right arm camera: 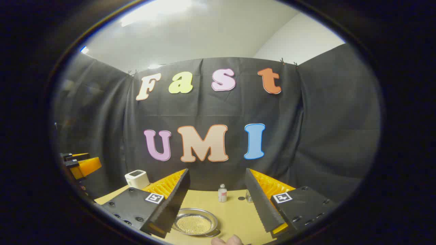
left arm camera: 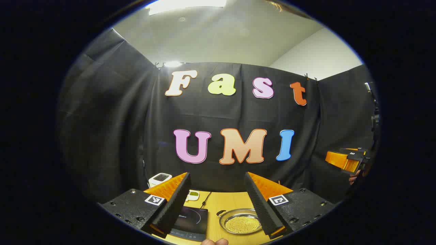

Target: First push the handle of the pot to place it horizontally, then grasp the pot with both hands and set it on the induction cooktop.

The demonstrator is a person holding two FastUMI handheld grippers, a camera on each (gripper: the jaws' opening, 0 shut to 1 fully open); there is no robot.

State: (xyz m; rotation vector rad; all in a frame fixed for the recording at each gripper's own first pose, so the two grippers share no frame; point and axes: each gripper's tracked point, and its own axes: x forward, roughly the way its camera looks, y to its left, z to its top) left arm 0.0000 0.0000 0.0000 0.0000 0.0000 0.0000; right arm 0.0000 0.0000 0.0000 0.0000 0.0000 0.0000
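- Your left hand-held gripper (left arm camera: 218,200) is released, jaws wide and holding nothing. The pot (left arm camera: 240,221) sits on the worktop (left arm camera: 235,200) below and just ahead of it, toward its right finger.
- Your right hand-held gripper (right arm camera: 218,200) is also spread and empty. From it, the pot (right arm camera: 196,223) lies low, toward its left finger.
- The induction cooktop (left arm camera: 190,221) lies under the left gripper's left finger, just beside the pot.
- The pot holds small yellow grains (left arm camera: 242,224). In my judgement, a hard shove on the handle (right arm camera: 213,233) could slide or tip the shallow pot and scatter them.
- Uneven grips at the lift would likely tilt it.
- A small bottle (right arm camera: 222,193) stands beyond the pot. A wide swing of the right gripper may topple it.
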